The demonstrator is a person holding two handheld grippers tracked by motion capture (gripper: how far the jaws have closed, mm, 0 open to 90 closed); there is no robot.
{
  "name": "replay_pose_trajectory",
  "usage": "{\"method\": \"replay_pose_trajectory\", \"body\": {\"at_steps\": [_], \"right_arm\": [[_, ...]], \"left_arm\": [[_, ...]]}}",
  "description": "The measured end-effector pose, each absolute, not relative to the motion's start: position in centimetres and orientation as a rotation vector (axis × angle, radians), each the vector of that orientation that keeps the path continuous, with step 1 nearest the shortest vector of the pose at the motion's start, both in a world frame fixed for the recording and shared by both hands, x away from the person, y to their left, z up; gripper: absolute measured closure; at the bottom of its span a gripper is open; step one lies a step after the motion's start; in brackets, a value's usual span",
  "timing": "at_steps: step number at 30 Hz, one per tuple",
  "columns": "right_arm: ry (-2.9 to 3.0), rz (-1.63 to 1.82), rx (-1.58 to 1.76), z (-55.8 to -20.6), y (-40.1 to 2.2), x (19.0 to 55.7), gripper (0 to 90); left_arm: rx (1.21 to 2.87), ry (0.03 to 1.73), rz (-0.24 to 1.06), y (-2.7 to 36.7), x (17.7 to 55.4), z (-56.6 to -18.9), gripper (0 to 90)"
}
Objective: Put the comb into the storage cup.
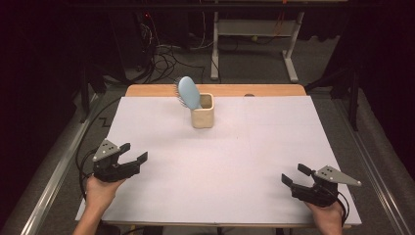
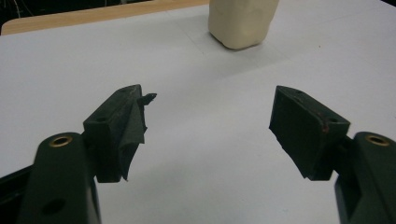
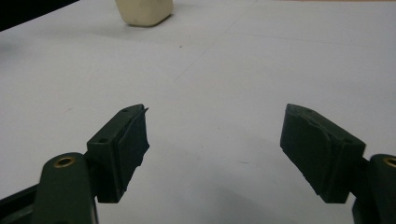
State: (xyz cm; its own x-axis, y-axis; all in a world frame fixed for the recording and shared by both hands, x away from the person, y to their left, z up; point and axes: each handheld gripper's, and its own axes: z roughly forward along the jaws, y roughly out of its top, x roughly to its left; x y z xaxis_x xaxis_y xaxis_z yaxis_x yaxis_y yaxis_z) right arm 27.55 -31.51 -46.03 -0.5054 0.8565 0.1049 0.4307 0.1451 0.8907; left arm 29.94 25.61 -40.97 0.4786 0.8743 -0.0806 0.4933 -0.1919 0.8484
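A light blue hairbrush (image 1: 188, 92) stands head-up in a cream square cup (image 1: 202, 112) near the far middle of the white table (image 1: 220, 161). The cup's lower part (image 2: 241, 21) also shows far ahead in the left gripper view, and its base (image 3: 144, 10) in the right gripper view. My left gripper (image 1: 134, 152) rests at the near left, held by a hand, jaws apart with nothing between them. My right gripper (image 1: 295, 175) sits at the near right, also open and empty. Both point toward the table's middle, far from the cup.
A wooden strip (image 1: 215, 90) runs along the table's far edge. Beyond it stand a white desk frame (image 1: 254, 29) and tangled cables (image 1: 166, 54) on the floor. Metal rails (image 1: 54, 176) flank the table on both sides.
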Motion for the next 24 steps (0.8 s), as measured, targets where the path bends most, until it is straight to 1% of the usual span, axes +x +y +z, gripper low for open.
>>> {"method": "replay_pose_trajectory", "body": {"at_steps": [24], "right_arm": [[1.998, 1.321, 1.227, -46.0, -31.5, 27.5, 24.0]], "left_arm": [[1.826, 1.19, 0.525, 26.2, 30.0, -42.2, 27.4]]}}
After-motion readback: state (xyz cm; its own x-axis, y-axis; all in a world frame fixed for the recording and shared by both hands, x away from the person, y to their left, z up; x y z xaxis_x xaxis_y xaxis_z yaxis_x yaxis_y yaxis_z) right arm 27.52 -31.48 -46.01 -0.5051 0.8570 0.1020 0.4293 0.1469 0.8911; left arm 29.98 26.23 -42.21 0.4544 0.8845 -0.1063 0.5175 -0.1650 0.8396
